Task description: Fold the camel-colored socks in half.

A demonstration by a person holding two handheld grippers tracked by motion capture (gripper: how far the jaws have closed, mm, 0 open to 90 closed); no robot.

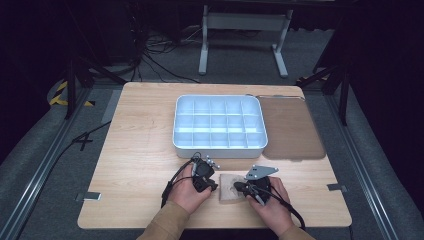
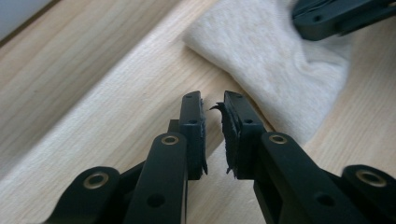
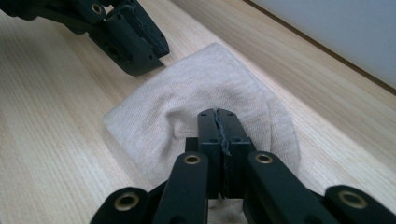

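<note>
A small beige cloth (image 1: 230,189) lies on the wooden table near its front edge, between my two hands. My right gripper (image 3: 217,112) is shut with its tips down on the cloth (image 3: 205,84); the fabric puckers into a fold where the jaws meet. My left gripper (image 2: 212,100) rests at the cloth's left edge (image 2: 280,65), its jaws a narrow slit apart with only bare wood showing between them. In the high view the left gripper (image 1: 214,186) and the right gripper (image 1: 238,188) point at each other across the cloth.
A white tray (image 1: 218,150) divided into several empty compartments stands behind the cloth at mid-table. A flat brown mat (image 1: 290,130) lies to its right. Cables trail from both grippers toward the table's front edge.
</note>
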